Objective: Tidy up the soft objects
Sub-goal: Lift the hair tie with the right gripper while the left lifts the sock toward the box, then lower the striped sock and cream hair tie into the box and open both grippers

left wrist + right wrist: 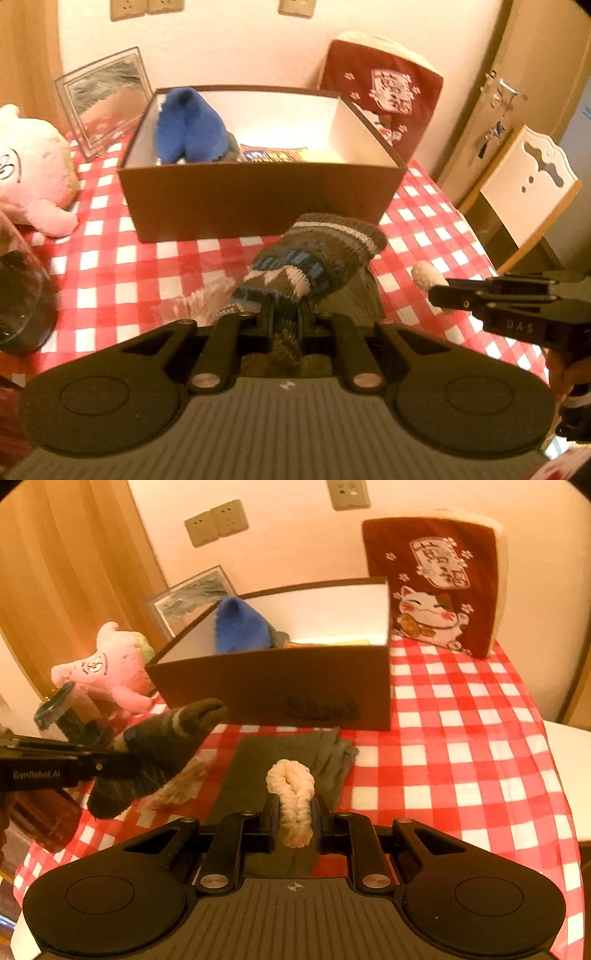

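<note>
My left gripper (286, 317) is shut on a brown knitted sock (314, 258) with blue and white pattern, lifted above the checked tablecloth; the same sock (166, 746) hangs from that gripper at the left of the right wrist view. My right gripper (295, 812) is shut on a cream fluffy sock (293, 794), whose tip (424, 275) pokes out at the right of the left wrist view. Behind both stands an open brown box (258, 195) holding a blue plush item (192, 125). A folded grey cloth (288, 753) lies on the table under the cream sock.
A pink plush toy (33, 173) sits left of the box, with a framed picture (107, 92) behind it. A red lucky-cat cushion (436, 587) leans on the wall at the right. A dark glass jar (18, 291) stands near left. Another fluffy sock (177, 786) lies on the cloth.
</note>
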A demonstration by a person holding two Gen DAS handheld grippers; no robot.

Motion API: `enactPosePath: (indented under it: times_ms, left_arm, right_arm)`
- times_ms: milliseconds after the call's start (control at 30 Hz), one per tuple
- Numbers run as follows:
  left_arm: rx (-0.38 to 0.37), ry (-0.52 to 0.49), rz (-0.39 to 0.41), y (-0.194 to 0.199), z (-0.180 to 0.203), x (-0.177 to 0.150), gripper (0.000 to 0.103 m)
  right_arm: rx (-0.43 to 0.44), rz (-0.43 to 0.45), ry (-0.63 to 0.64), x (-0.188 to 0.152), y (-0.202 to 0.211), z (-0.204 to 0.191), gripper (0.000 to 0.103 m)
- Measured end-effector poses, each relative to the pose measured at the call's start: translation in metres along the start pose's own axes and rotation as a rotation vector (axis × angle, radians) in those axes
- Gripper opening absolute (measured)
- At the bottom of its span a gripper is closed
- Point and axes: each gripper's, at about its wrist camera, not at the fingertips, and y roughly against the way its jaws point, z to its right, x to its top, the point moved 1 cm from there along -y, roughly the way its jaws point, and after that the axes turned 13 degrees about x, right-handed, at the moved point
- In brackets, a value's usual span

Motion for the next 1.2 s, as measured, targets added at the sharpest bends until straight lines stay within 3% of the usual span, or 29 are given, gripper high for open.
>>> enactPosePath:
  times_ms: [533, 867, 1200]
  left_arm:
    - [0.051, 0.030, 0.089, 0.016, -0.021, 0.038, 0.010]
    - [0.096, 0.028, 0.181, 0.015, -0.034, 0.089, 0.010]
    - [0.099, -0.008, 0.204, -0.010, -0.028, 0.138, 0.010]
  right_arm:
    - [0.030, 0.043, 0.088, 0.037, -0.005, -0.015, 0.018]
    - [0.037, 0.123, 0.147, 0.088, -0.005, -0.016, 0.018]
    - [0.034, 0.166, 0.179, 0.140, -0.026, -0.008, 0.018]
